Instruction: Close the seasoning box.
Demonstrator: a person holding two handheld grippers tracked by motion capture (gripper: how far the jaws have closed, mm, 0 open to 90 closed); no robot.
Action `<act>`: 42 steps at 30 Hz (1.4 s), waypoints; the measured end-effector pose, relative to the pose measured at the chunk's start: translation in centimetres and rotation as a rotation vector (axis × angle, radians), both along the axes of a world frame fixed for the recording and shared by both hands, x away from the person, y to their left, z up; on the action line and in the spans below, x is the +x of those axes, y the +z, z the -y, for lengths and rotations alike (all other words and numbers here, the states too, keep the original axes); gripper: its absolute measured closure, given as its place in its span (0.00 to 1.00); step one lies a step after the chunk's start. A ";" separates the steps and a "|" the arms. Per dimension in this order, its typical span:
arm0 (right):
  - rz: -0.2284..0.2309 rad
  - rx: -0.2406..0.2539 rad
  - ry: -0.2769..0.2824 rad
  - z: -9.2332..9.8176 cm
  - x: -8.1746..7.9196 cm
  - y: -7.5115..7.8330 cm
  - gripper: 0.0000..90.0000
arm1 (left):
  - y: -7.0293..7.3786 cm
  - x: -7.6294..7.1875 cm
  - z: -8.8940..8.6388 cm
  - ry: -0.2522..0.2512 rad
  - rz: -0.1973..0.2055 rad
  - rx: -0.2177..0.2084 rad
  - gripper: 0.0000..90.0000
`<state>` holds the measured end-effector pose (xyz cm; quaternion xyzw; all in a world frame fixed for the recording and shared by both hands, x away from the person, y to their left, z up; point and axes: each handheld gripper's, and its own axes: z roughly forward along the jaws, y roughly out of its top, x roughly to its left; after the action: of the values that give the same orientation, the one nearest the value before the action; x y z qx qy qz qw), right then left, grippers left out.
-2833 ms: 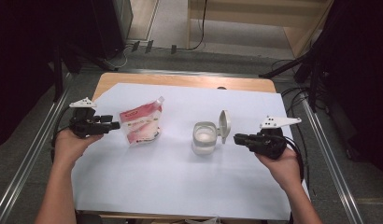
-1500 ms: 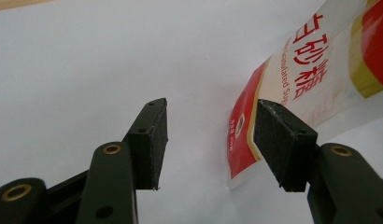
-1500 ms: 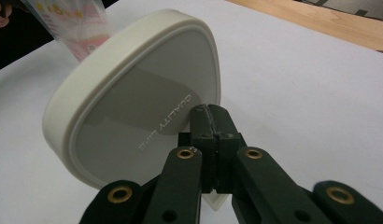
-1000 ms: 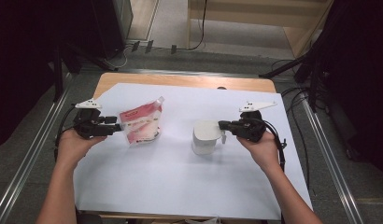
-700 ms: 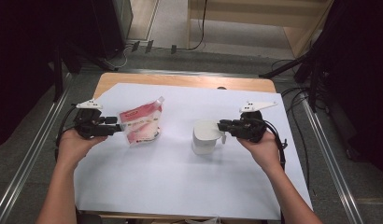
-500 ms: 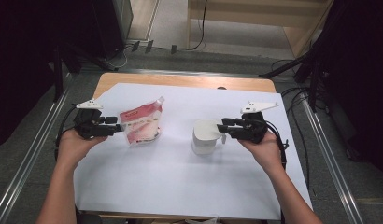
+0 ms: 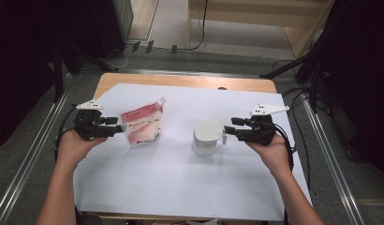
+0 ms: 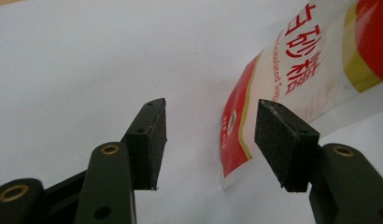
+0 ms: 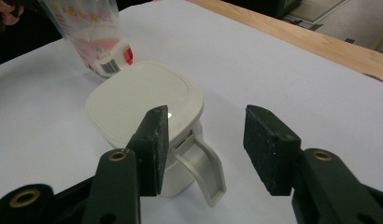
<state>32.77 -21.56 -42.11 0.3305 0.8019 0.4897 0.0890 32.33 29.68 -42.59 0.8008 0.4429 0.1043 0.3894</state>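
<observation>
The right tool (image 7: 227, 131) has just been opening, jaws apart beside the lidded white container (image 7: 206, 137), whose lid stood raised earlier. The left tool (image 7: 119, 131) gapes at the sugar bag (image 7: 142, 124) on the table (image 7: 180, 187).

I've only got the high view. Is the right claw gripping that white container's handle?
Observer: No. The right claw has just been opening. The handle of the white container sits between its pads, unsqueezed.
Operator: And the left one?
Observer: The left claw is open, with an edge of the red bag between its pads.
Operator: What's in the bag?
Observer: Its print partly reads "Granulated".
</observation>
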 end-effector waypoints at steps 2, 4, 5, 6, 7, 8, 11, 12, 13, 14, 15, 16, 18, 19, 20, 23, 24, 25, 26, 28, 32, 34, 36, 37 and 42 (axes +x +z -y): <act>-0.004 0.005 -0.005 0.2 0.0 -0.1 0.56 | 0.0 0.0 0.0 -0.005 -0.003 0.000 0.50; 0.000 0.004 -0.010 0.5 0.0 -0.2 0.55 | 0.0 0.0 0.0 -0.004 -0.004 -0.001 0.50; 0.004 0.007 -0.015 0.6 -0.1 -0.3 0.54 | 0.0 0.0 0.0 -0.004 -0.005 0.000 0.50; 0.001 0.006 -0.019 0.8 -0.1 -0.3 0.54 | 0.0 0.0 0.0 -0.003 -0.004 0.000 0.50; -0.003 0.005 -0.021 1.0 -0.2 -0.3 0.54 | 0.0 0.0 0.0 -0.001 -0.003 0.001 0.50; 0.000 0.013 -0.026 1.1 -0.2 -0.4 0.54 | 0.1 0.0 0.0 -0.003 -0.002 0.003 0.50; 0.001 0.016 -0.041 1.8 -0.4 -0.6 0.54 | 0.1 0.0 0.0 -0.003 -0.002 0.004 0.50; 0.002 0.014 -0.048 2.0 -0.4 -0.7 0.53 | 0.1 -0.1 0.0 -0.002 -0.002 0.004 0.50; 0.003 0.016 -0.052 2.2 -0.4 -0.8 0.53 | 0.0 -0.1 0.0 0.002 0.002 0.002 0.50; -0.002 0.018 -0.057 2.3 -0.4 -0.9 0.53 | 0.0 -0.1 0.0 0.002 0.002 0.002 0.50; -0.003 0.018 -0.062 2.5 -0.5 -1.0 0.53 | 0.0 -0.1 0.0 0.004 0.002 0.001 0.50; 0.003 0.017 -0.065 2.7 -0.5 -1.1 0.53 | 0.1 -0.1 0.0 -0.002 0.002 0.005 0.50; -0.001 0.010 -0.075 3.0 -0.5 -1.2 0.53 | 0.0 -0.1 0.0 0.005 0.007 0.001 0.50; 0.002 0.006 -0.078 3.2 -0.6 -1.3 0.52 | 0.0 -0.1 0.0 0.005 0.008 0.001 0.50; 0.004 0.009 -0.083 3.4 -0.7 -1.3 0.52 | 0.1 -0.1 -0.1 0.004 0.011 0.003 0.50; 0.002 0.007 -0.096 4.0 -0.9 -1.5 0.52 | 0.1 -0.2 -0.1 0.008 0.009 -0.004 0.49; 0.001 0.004 -0.104 4.3 -0.9 -1.6 0.51 | 0.1 -0.1 -0.2 0.010 0.011 -0.007 0.49; 0.000 0.004 -0.107 4.5 -1.0 -1.7 0.51 | 0.2 -0.1 -0.2 0.008 0.009 -0.010 0.49; 0.002 0.002 -0.118 4.8 -1.0 -1.8 0.51 | 0.2 -0.2 -0.2 0.009 0.011 -0.011 0.49; 0.006 -0.002 -0.132 5.2 -1.2 -1.9 0.50 | 0.3 -0.2 -0.2 0.010 0.016 -0.015 0.49; 0.018 -0.009 -0.149 6.0 -1.4 -2.3 0.49 | 0.3 -0.2 -0.3 0.005 0.009 -0.007 0.49; 0.019 -0.008 -0.159 6.3 -1.4 -2.5 0.48 | 0.2 -0.2 -0.2 0.008 0.011 -0.002 0.49; 0.010 -0.007 -0.177 6.4 -1.3 -2.8 0.48 | 0.2 -0.2 -0.2 0.004 0.010 -0.002 0.49; 0.009 -0.011 -0.188 6.4 -1.2 -2.9 0.47 | 0.3 -0.2 -0.2 0.001 0.003 -0.001 0.49; -0.021 -0.026 -0.182 6.1 -0.8 -3.4 0.46 | 0.1 -0.1 -0.1 0.009 0.006 -0.001 0.49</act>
<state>31.94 -27.69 -45.47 0.4062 0.7756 0.4657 0.1289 32.21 29.80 -42.46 0.7984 0.4451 0.1084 0.3907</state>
